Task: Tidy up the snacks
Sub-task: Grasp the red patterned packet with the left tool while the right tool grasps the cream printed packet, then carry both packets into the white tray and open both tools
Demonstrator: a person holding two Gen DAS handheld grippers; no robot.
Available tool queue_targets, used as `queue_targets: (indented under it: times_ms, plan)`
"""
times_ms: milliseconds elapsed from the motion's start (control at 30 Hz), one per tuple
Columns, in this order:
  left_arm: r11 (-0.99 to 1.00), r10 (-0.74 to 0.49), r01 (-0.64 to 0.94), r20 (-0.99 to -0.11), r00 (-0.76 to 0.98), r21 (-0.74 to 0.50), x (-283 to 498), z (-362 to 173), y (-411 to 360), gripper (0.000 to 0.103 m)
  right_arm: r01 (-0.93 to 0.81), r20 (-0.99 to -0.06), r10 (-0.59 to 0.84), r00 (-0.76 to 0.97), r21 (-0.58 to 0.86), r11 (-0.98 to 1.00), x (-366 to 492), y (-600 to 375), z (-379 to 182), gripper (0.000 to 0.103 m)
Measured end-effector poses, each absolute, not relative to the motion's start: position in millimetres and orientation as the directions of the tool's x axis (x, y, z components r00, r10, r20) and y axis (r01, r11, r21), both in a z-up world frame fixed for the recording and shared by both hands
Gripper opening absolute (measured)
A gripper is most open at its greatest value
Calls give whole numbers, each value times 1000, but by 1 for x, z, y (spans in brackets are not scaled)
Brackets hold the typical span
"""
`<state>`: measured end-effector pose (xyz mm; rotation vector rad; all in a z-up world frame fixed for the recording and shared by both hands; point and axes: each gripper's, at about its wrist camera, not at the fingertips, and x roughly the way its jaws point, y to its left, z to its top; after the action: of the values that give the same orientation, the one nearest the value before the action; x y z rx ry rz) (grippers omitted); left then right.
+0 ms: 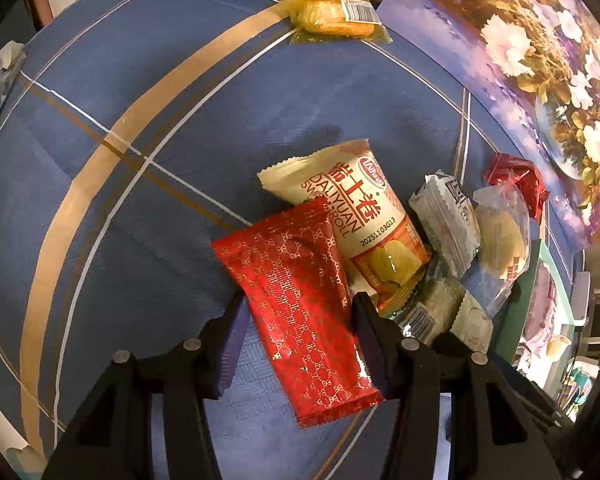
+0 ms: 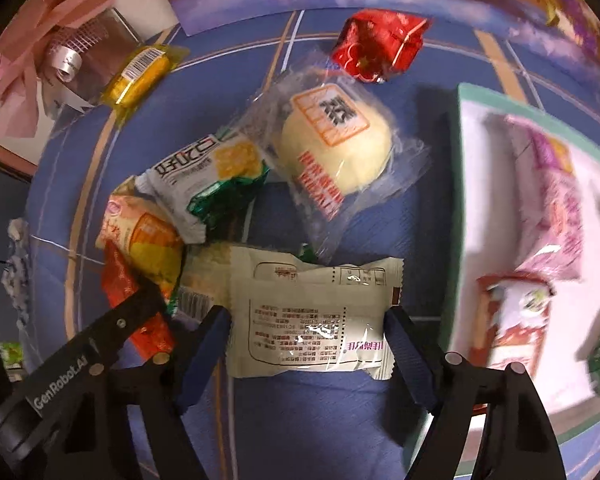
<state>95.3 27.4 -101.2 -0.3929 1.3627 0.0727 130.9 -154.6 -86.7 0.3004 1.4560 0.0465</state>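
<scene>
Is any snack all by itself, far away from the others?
Yes. The yellow snack pack lies alone near the far edge of the blue tablecloth, apart from the pile around the clear-wrapped bun. A crumpled bit of paper sits at the cloth's left edge too. Nothing looks spilled or torn.

Between my left fingers sits a red packet (image 1: 304, 304) with a gold pattern, tilted, its top overlapping a cream roll packet (image 1: 364, 216) ahead. Between my right fingers lies a pale wrapper (image 2: 312, 316), printed back up, flat on the cloth. Ahead of it lie a clear-wrapped bun (image 2: 336, 152) and a red candy (image 2: 380, 46).
</scene>
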Motion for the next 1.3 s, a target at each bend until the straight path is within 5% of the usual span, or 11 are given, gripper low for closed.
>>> queue_targets:
  times_ms: [367, 467, 1300]
  plan:
    - [956, -144, -228, -971, 192, -187, 96, -105, 12, 64, 188, -955, 241, 174, 273, 944, 119, -174, -80, 65]
    - [961, -119, -225, -975, 189, -161, 97, -105, 8, 55, 201, -951, 248, 187, 284, 937, 116, -176, -77, 64]
    - [943, -167, -209, -913, 372, -258, 82, -34, 25, 46, 212, -903, 263, 340, 346, 914, 81, -197, -4, 64]
